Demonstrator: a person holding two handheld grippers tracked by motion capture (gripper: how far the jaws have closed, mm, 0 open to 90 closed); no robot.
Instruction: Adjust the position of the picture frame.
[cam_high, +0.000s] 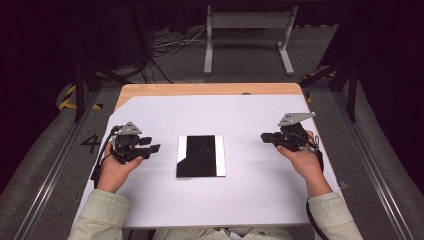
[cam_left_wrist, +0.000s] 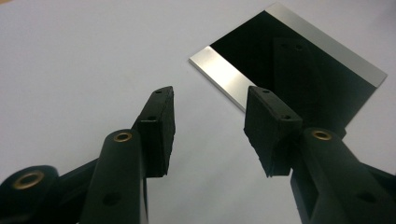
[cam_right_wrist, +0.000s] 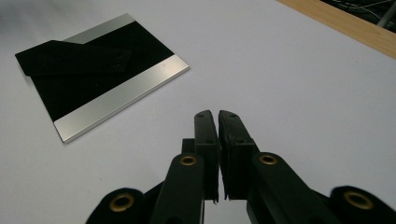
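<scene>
Left claw (cam_left_wrist: 210, 121) wide, right claw (cam_right_wrist: 217, 122) pinched together (seemingly empty) beside mirror plate (cam_high: 200, 156).

Bright, even overhead light; dark surroundings; mirror-like plate (cam_high: 200, 155) reflects blackness.

Person wears pale beige-green long sleeves with buttoned-style cuffs, left sleeve (cam_high: 102, 212) and right sleeve (cam_high: 332, 215). Both hand-held grippers are black. Left gripper (cam_high: 156, 148) carries a grey three-cornered plate (cam_high: 129, 128) on top; right gripper (cam_high: 263, 136) has a similar plate (cam_high: 295, 118). A black cable (cam_high: 312, 220) trails near the right sleeve. In the gripper views, each jaw is matte black with a blocky ribbed pad (cam_left_wrist: 161, 126), small screw holes, and brass-coloured pivot bushings (cam_right_wrist: 188, 160).
</scene>
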